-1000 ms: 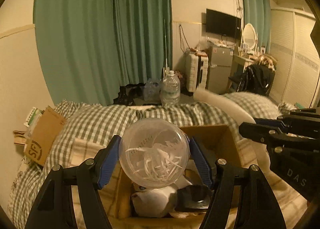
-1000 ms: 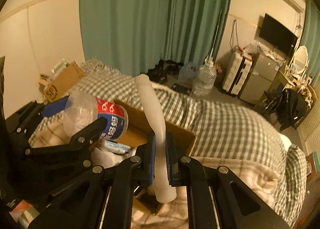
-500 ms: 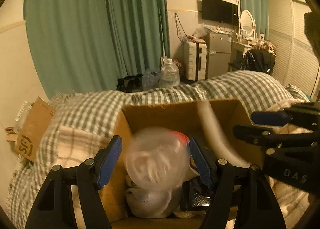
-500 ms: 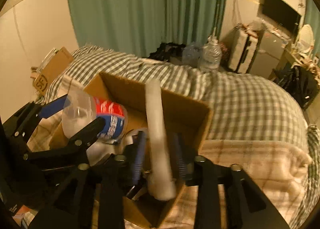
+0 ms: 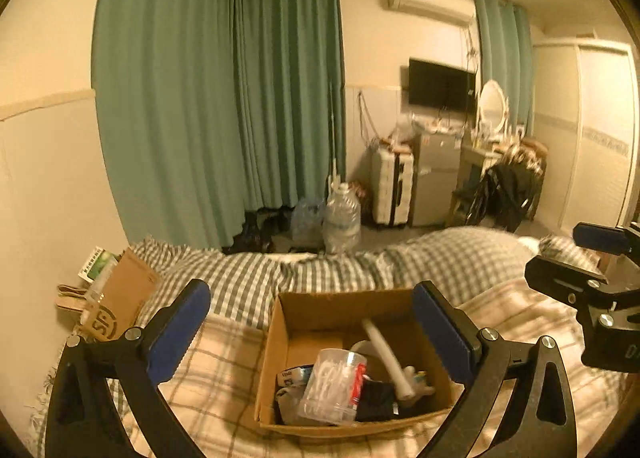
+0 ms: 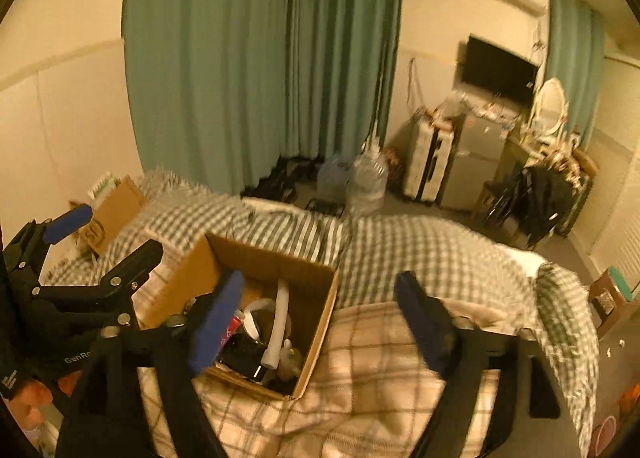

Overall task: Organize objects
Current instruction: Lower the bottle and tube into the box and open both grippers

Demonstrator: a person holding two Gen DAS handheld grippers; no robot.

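Nearby, a flat carton [image 5: 116, 304] lies beside the cardboard box [image 5: 320, 310].

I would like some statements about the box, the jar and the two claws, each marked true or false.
1. The left claw is open and holds nothing. True.
2. The clear plastic jar lies inside the cardboard box. True.
3. The right claw is shut on the white tube. False: its jaws are wide apart, and the tube rests in the box.
4. The box stands on the floor next to the water bottle. False: it sits on the plaid blanket on the bed.
5. The curtains are green. True.
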